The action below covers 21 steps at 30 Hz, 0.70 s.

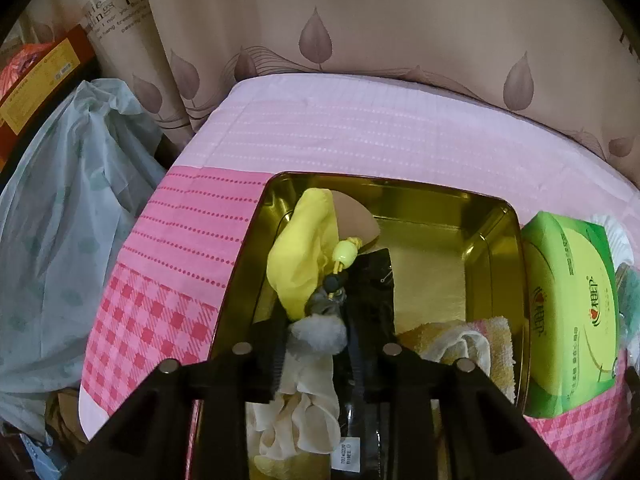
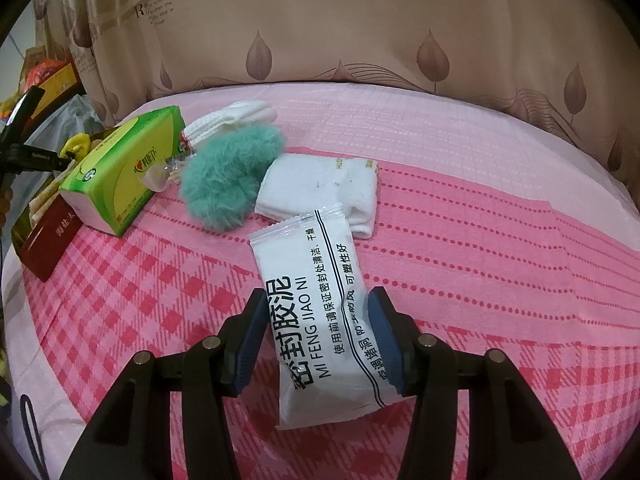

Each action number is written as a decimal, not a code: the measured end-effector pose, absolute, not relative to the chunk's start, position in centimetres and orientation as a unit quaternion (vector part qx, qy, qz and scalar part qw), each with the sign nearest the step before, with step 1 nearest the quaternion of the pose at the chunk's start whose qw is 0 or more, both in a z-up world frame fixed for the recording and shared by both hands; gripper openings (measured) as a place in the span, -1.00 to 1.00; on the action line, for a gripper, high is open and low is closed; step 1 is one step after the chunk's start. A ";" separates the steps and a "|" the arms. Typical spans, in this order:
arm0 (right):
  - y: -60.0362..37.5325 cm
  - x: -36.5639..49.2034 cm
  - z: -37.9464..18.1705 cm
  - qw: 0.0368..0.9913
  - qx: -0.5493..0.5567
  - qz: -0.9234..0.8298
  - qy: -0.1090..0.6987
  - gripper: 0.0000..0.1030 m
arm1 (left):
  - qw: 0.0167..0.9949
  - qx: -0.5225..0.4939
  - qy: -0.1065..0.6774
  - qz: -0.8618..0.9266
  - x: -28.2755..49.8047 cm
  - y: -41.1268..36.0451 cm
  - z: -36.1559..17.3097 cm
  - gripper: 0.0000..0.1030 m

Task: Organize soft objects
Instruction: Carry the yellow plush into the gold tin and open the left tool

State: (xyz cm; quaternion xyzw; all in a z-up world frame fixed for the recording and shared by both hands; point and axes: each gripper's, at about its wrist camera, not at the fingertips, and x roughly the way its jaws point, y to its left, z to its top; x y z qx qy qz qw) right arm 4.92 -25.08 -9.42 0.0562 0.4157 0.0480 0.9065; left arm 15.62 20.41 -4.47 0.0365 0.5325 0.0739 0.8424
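Left gripper [image 1: 316, 344] hung over the gold tin [image 1: 496, 216], jaws apart around a grey pompom charm [image 1: 318, 334].
Right gripper [image 2: 316, 344] was clamped on the white putty packet [image 2: 320, 300] above the pink cloth [image 2: 480, 280].

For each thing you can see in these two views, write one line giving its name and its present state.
Gold tin: open, partly filled with soft things.
Yellow cloth: crumpled inside the tin.
Tissue pack: lying beside the tin.
Teal fluffy ball: loose on the bedcover.
White sock: folded, on the bedcover.
White packet: sealed, held off the bedcover.
Right gripper: shut on the packet.
Left gripper: over the tin, a grey tuft between its fingers; grip unclear.
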 end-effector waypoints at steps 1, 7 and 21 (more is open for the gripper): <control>-25.0 5.0 -9.4 0.906 0.055 0.048 0.416 -0.06 | 0.841 0.038 0.534 0.077 15.6 20.4 -4.5 -0.40; -25.0 5.0 -9.5 0.905 0.051 0.045 0.419 -0.04 | 0.843 0.031 0.532 0.075 14.9 20.7 -3.9 -0.36; -24.9 5.1 -9.5 0.905 0.041 0.042 0.422 -0.04 | 0.870 0.000 0.487 0.077 8.5 21.2 -0.5 -0.30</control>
